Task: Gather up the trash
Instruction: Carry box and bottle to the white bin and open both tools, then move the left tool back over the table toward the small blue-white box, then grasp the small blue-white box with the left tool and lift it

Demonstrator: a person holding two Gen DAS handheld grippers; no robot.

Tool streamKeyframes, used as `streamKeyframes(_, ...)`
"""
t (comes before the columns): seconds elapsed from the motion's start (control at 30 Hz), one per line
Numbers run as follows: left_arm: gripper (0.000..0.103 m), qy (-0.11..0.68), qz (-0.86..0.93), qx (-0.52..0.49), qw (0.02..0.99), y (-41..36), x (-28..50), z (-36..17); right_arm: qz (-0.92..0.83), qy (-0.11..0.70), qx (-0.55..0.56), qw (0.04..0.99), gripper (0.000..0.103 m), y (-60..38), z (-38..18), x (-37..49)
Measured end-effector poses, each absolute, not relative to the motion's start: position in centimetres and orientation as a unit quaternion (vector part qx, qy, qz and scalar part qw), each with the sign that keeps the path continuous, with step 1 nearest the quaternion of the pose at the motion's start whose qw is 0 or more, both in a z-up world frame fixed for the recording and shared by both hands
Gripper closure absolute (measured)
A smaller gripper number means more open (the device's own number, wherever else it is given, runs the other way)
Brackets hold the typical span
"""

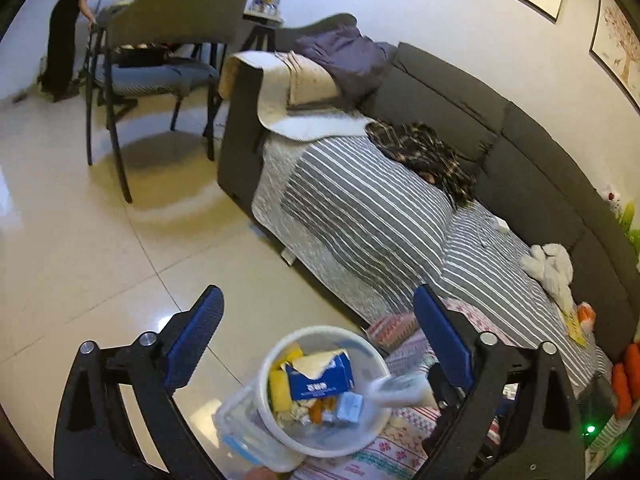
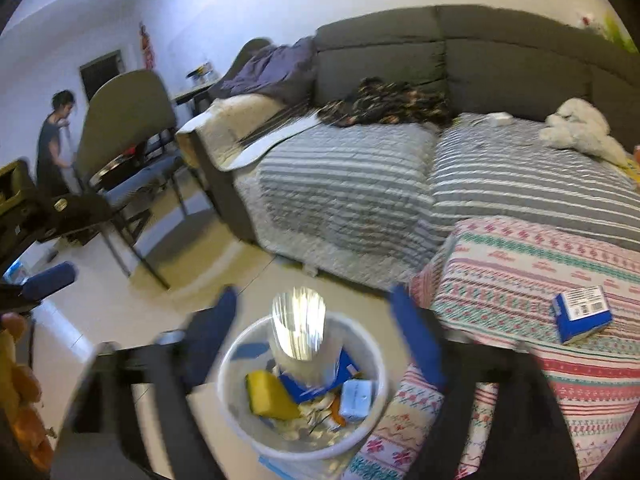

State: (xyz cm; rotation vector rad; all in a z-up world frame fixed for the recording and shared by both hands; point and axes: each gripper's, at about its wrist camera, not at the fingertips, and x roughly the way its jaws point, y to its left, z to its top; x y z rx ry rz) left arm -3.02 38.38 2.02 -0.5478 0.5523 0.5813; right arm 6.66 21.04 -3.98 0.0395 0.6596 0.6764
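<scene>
Left wrist view is showing the left gripper [image 1: 316, 324] hanging with its blue-padded fingers [image 1: 196, 332] spread wide and gripping nothing, directly over a white trash bucket [image 1: 362, 436] standing on the tiled floor [image 1: 80, 208]. Sitting at 6 o'clock from the fingertips, the bucket is holding a torn blue carton [image 1: 320, 376], a yellow sponge [image 1: 280, 390] and smaller scraps too jumbled to identify. A clear plastic container [image 1: 248, 436] is leaning against the bucket's wall at 7 o'clock, its lower edge cut off by the frame. A blurred pale object [image 1: 400, 390] is lying across the rim at 3 o'clock, next to a second gripper.

Right wrist view is showing the right gripper [image 2: 316, 304], badly smeared, with its fingers also standing far apart. Between them, a clear plastic cup [image 2: 298, 324] is appearing above the bucket [image 2: 240, 360], apparently touching neither pad, though the blur is making this uncertain. A blue box [image 2: 582, 314] is lying at 3 o'clock on a patterned cloth [image 2: 520, 264], well apart from the gripper. Beyond, at 12 o'clock, a grey sofa [image 2: 500, 60] under a striped cover [image 2: 344, 184] is filling the background.
</scene>
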Motion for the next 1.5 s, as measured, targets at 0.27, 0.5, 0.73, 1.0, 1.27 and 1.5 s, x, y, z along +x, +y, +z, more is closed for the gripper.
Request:
streamKeyframes(0.27,0.007,0.267,0.310,-0.201,0.890,36.0,-1.8,2.2,0.261,0.313,0.016,0.913,0.007,18.2,-2.7,7.7)
streamKeyframes(0.5,0.007,0.275,0.302,-0.129,0.904,31.4,0.9,2.0,0.186,0.326,-0.001,0.927,0.007,12.3,-2.9,8.8)
streamKeyframes(0.73,0.007,0.316,0.221,-0.109,0.916,26.3,4.9,0.2,0.124,0.335,-0.030,0.933,0.007,4.1,-4.3,9.4)
streamKeyframes(1.0,0.007,0.387,0.096,-0.020,0.917,16.3,10.4,-4.1,0.056,0.347,-0.028,0.936,0.007,-6.1,-5.4,9.9)
streamKeyframes(1.27,0.007,0.449,-0.016,0.109,0.887,7.5,14.2,-10.7,0.010,0.375,0.004,0.927,0.007,-14.2,-6.9,11.2)
streamKeyframes(1.5,0.007,0.495,-0.065,0.237,0.833,2.1,21.4,-14.0,-0.013,0.365,0.035,0.930,0.007,-17.7,-5.6,12.1)
